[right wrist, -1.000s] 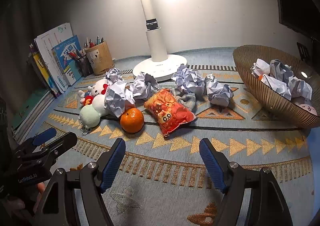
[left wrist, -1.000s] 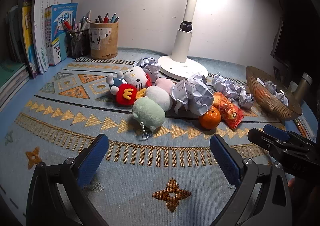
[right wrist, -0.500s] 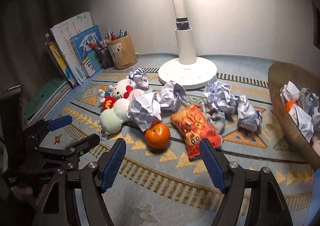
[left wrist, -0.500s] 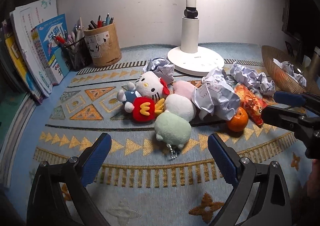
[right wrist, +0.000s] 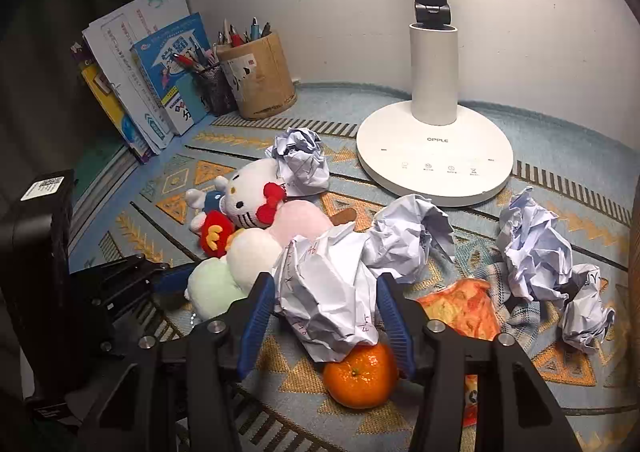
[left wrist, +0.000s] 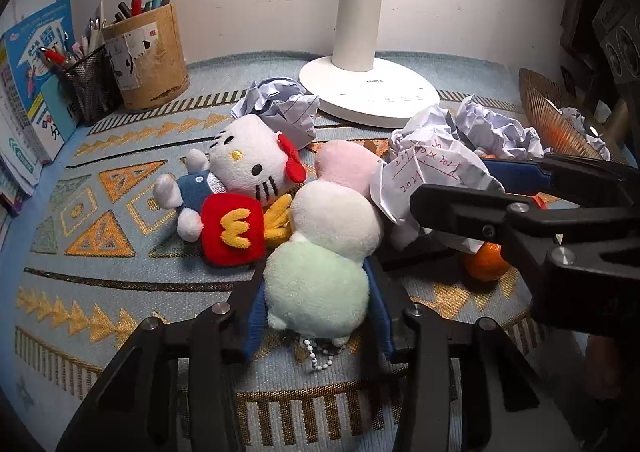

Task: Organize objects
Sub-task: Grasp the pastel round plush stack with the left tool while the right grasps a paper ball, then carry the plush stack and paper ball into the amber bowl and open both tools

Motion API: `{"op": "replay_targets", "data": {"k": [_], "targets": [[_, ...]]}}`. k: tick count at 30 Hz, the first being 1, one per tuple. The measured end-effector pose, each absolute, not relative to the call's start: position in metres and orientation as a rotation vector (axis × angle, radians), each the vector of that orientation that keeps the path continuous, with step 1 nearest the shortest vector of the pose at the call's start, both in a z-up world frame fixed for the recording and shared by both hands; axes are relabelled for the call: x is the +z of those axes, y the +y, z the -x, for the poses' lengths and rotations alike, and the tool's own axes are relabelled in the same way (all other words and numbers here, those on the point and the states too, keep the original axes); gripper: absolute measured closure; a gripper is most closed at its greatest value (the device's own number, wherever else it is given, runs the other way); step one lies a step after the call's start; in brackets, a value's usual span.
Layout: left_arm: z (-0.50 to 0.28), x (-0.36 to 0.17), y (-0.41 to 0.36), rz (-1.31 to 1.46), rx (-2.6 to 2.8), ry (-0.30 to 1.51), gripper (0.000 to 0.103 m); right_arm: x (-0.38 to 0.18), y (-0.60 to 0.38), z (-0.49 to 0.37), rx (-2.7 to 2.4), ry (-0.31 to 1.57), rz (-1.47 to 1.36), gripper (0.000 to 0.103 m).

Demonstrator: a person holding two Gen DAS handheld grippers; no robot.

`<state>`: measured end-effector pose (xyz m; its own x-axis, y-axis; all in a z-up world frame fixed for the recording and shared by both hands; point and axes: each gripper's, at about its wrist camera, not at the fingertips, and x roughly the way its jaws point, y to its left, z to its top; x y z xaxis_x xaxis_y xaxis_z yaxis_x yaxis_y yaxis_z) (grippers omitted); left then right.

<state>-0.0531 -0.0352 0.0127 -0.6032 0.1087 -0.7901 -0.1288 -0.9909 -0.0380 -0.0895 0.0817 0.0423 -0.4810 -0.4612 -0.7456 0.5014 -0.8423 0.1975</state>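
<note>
Now left claw closing, pale green plush between pads, long axis running near-to-far. Right claw closing round crumpled paper ball, atop orange, right of plush on bench.

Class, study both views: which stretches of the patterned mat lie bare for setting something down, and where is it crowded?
Bare: the blue patterned mat between the cork pen holder and the white cat plush, and the strip nearest the camera. Crowded: centre-right, where plush toys, crumpled paper balls and the orange mandarin huddle below the white lamp base.
</note>
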Motion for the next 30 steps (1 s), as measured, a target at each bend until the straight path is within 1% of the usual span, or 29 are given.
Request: {"op": "replay_targets", "data": {"k": [6, 11, 14, 17, 18, 20, 21, 22, 24, 25, 26, 27, 30], "targets": [[0.023, 0.030, -0.040, 1.283, 2.708, -0.108, 0.064, 0.073, 0.100, 0.068, -2.346, 0.023, -1.047, 0.055], [-0.020, 0.044, -0.034, 1.233, 2.709, -0.199, 0.063, 0.098, 0.135, 0.025, -2.381, -0.002, -0.989, 0.055], [-0.044, 0.040, -0.027, 1.230, 2.702, -0.233, 0.064, 0.091, 0.158, -0.005, -2.434, 0.038, -1.012, 0.055], [-0.059, 0.026, -0.022, 1.266, 2.683, -0.273, 0.063, 0.072, 0.180, -0.025, -2.483, 0.085, -1.062, 0.055], [-0.061, 0.020, -0.021, 1.283, 2.674, -0.284, 0.063, 0.064, 0.187, -0.027, -2.484, 0.073, -1.097, 0.054], [-0.062, 0.010, -0.019, 1.317, 2.663, -0.299, 0.062, 0.048, 0.204, -0.025, -2.452, -0.012, -1.178, 0.054], [-0.064, 0.011, -0.017, 1.288, 2.680, -0.291, 0.060, 0.041, 0.211, -0.023, -2.430, -0.062, -1.212, 0.054], [-0.067, 0.014, -0.015, 1.280, 2.683, -0.268, 0.055, 0.037, 0.218, -0.022, -2.412, -0.110, -1.223, 0.054], [-0.069, 0.018, -0.013, 1.267, 2.693, -0.232, 0.042, 0.036, 0.227, -0.022, -2.406, -0.169, -1.222, 0.054], [-0.069, 0.019, -0.014, 1.278, 2.710, -0.224, 0.018, 0.035, 0.230, -0.022, -2.407, -0.176, -1.231, 0.052], [-0.070, 0.021, -0.017, 1.277, 2.729, -0.222, 0.008, 0.035, 0.232, -0.020, -2.406, -0.180, -1.251, 0.045], [-0.071, 0.023, -0.020, 1.262, 2.743, -0.229, 0.008, 0.034, 0.234, -0.020, -2.405, -0.185, -1.267, 0.040], [-0.070, 0.025, -0.029, 1.256, 2.751, -0.217, 0.008, 0.033, 0.238, -0.026, -2.399, -0.179, -1.280, 0.039]]}}
